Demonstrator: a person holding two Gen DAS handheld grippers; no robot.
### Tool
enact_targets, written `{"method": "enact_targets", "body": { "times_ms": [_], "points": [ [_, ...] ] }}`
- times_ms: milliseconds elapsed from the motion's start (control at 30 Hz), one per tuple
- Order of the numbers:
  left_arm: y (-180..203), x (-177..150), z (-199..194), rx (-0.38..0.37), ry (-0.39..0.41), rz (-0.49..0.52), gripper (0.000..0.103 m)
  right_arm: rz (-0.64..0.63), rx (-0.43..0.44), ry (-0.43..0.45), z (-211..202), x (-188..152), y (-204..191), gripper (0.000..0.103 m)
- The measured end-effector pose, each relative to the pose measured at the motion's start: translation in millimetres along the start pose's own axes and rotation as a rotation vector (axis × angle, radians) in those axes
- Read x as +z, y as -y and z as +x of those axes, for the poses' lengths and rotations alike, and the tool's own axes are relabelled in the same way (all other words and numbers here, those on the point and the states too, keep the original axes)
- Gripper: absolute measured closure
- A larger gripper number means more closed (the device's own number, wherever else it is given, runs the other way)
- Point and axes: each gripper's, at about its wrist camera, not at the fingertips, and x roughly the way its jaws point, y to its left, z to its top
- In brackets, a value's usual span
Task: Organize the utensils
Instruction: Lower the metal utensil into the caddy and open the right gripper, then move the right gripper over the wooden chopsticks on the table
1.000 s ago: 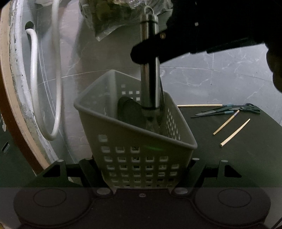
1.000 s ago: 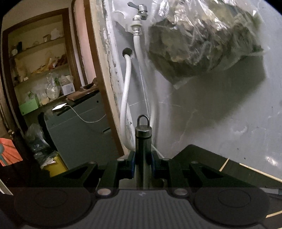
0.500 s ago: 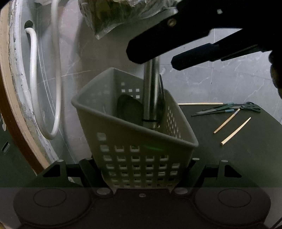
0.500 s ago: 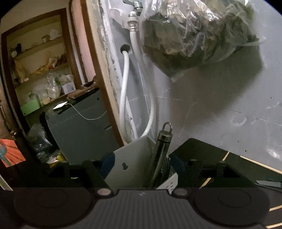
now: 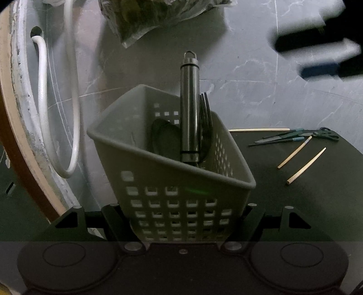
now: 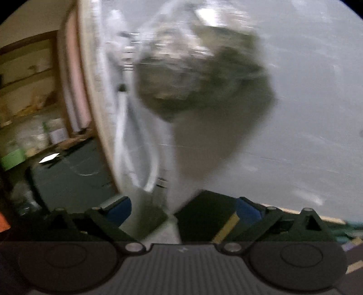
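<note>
So the left gripper [image 5: 183,217] has its jaws clamped on the bottom of the basket [image 5: 158,158], one finger on each lower side of it, and the basket sits dead center in the left wrist view, tilted a bit with one corner pointing toward the lower right. Standing in it is the steel handle [image 5: 190,109] with its hanging loop on top, pretty much upright against the far right wall. Just right of it there's a dark fork [image 5: 206,118], tines up, and to the left a dark spoon [image 5: 165,140], leaning inside.

The right gripper [image 6: 183,210] is empty. Its jaws have just been opening and now stand wide apart with nothing between the blue pads [image 6: 120,207]. In the left view it's only a blurry dark shape in the upper right corner, well clear of the basket.

On the dark bench [image 5: 317,204], right side of the frame, a few things lie loose: scissors [image 5: 326,133], a knife [image 5: 279,138] just beside them and some chopsticks [image 5: 305,165] scattered below. One more chopstick lies along the bench's far edge.

Upper left has a white hose [image 5: 43,102] looping down the wall, and a plastic bag [image 5: 158,15] of something green hangs at the top. The right wrist view is super blurry, can't make out much.
</note>
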Motion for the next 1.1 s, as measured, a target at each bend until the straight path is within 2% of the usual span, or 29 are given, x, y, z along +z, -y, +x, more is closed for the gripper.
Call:
{"method": "enact_targets", "body": {
  "times_ms": [233, 367, 533, 667, 933, 1100],
  "points": [
    [4, 4, 1, 0.018, -0.029, 0.000, 0.026, 0.152, -0.252, -0.123, -15, -45, 61, 0.001],
    [8, 6, 2, 0.031, -0.052, 0.011, 0.026, 0.247, -0.336, -0.190, -20, -70, 88, 0.001],
    [16, 7, 3, 0.048, -0.075, 0.030, 0.025, 0.355, -0.372, -0.227, -27, -96, 119, 0.001],
    [21, 9, 5, 0.063, -0.089, 0.021, 0.025, 0.396, -0.384, -0.238, -25, -102, 139, 0.001],
    [31, 11, 9, 0.109, -0.103, -0.007, 0.025, 0.393, -0.411, -0.245, -24, -100, 186, 0.001],
    [36, 13, 10, 0.136, -0.109, -0.027, 0.024, 0.302, -0.365, -0.259, -18, -91, 217, 0.001]
  ]
}}
